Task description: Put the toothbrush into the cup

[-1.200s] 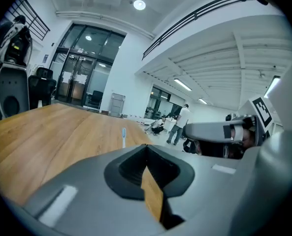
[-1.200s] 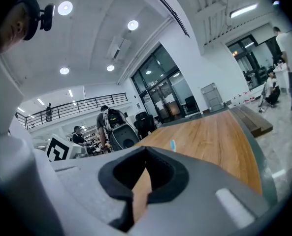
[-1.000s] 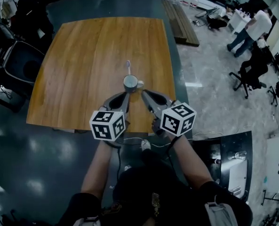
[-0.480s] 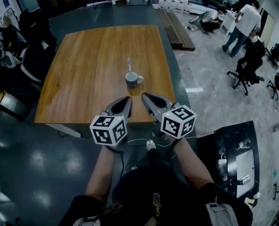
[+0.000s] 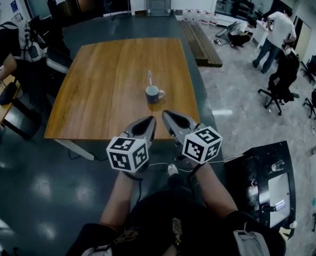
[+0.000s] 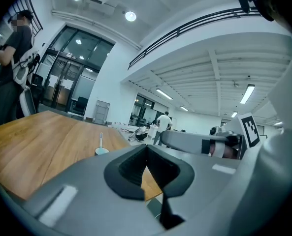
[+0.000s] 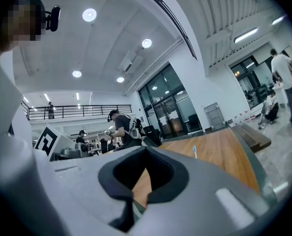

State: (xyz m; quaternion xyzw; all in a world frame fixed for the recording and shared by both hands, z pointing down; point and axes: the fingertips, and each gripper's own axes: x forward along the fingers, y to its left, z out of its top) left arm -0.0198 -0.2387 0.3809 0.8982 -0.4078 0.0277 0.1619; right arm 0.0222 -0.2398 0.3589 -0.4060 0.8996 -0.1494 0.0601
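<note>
A blue-grey cup stands on the wooden table, right of its middle and toward the near edge. A white toothbrush stands upright in it, head up. My left gripper and right gripper are side by side at the table's near edge, well short of the cup, both shut with nothing in them. The left gripper view shows the cup and toothbrush beyond the closed left gripper. In the right gripper view only the toothbrush shows past the right gripper.
A person with a backpack stands at desks to the left. Office chairs and other people are on the right. Stacked wooden planks lie beyond the table's right side. A black case sits on the floor at right.
Both grippers have drawn back from beside the cup to the table's near edge. The cup with the toothbrush stays in place on the table.
</note>
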